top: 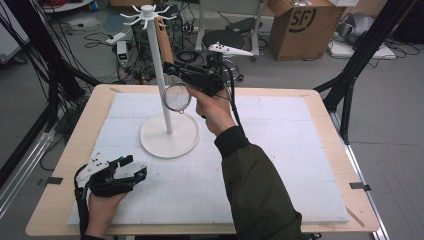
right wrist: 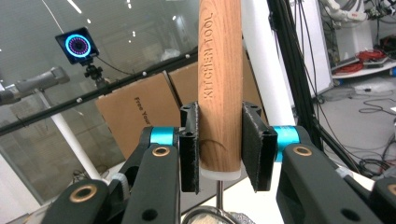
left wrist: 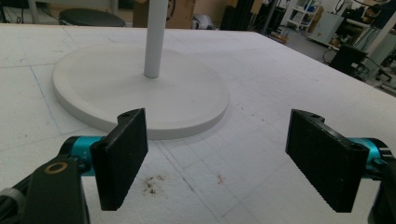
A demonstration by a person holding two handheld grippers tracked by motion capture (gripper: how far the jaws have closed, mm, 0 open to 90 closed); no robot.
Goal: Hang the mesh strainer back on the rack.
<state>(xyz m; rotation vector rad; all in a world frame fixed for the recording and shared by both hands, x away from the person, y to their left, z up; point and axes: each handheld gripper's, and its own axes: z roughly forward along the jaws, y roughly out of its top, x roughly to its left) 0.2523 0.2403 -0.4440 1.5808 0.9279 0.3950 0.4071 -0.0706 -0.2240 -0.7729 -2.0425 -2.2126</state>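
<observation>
Beside the white stand (top: 161, 85), right gripper (right wrist: 219, 144) fingers pinch the strainer's wooden handle (right wrist: 220, 84); left gripper (left wrist: 224, 154) fingers spread.

Olive sleeve (top: 252, 185), black cuff; black tool (left wrist: 224, 156), teal collars, brass screws.

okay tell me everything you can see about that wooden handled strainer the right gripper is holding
The strainer has a light wooden handle stamped KITCHEN TOOL, a pale collar at its lower end, a thin metal stem and a round wire-mesh bowl with a small loop on the rim. It is held up above the table, handle up and bowl down, close beside the white stand's pole. The right gripper is shut on the handle's lower end, a pad on each side. Whether its top meets a hook is unclear.
</observation>
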